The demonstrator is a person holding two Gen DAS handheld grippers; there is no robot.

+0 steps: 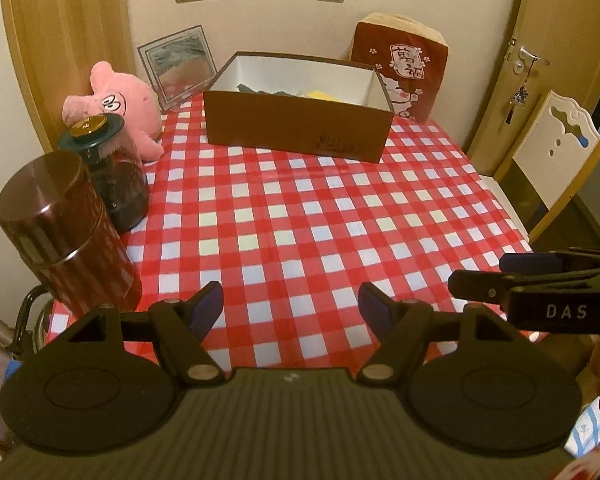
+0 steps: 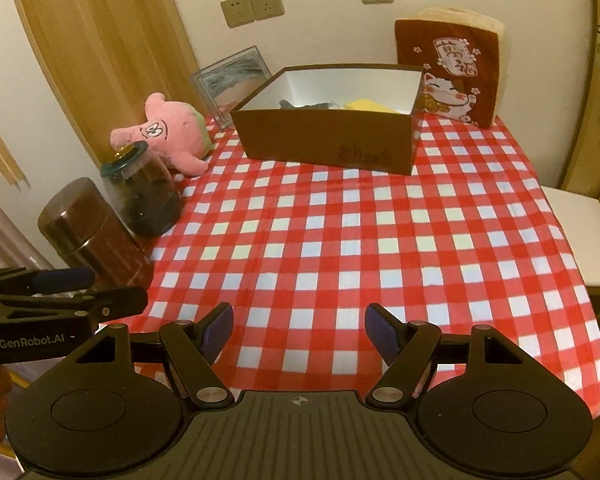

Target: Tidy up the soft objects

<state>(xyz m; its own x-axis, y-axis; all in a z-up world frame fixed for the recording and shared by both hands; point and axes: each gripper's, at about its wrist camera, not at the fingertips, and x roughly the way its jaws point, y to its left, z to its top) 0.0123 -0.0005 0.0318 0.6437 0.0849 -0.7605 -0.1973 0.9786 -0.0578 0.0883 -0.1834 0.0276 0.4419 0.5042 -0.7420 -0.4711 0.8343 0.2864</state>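
Plush pink pig [image 2: 168, 136], fuzzy and rounded, lies at the counter's [image 2: 340, 248] far left edge, long axis running left to right, snout toward the left. Rectangular cardboard box [image 2: 328, 136] holds folded fabric. Left gripper [image 1: 290, 304] and right gripper [image 2: 299, 326] fingers stand spread, empty.

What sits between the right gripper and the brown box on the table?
Nothing: in the right wrist view, only bare red-checked tablecloth stretches from the open right gripper to the brown box. The left wrist view shows it too.
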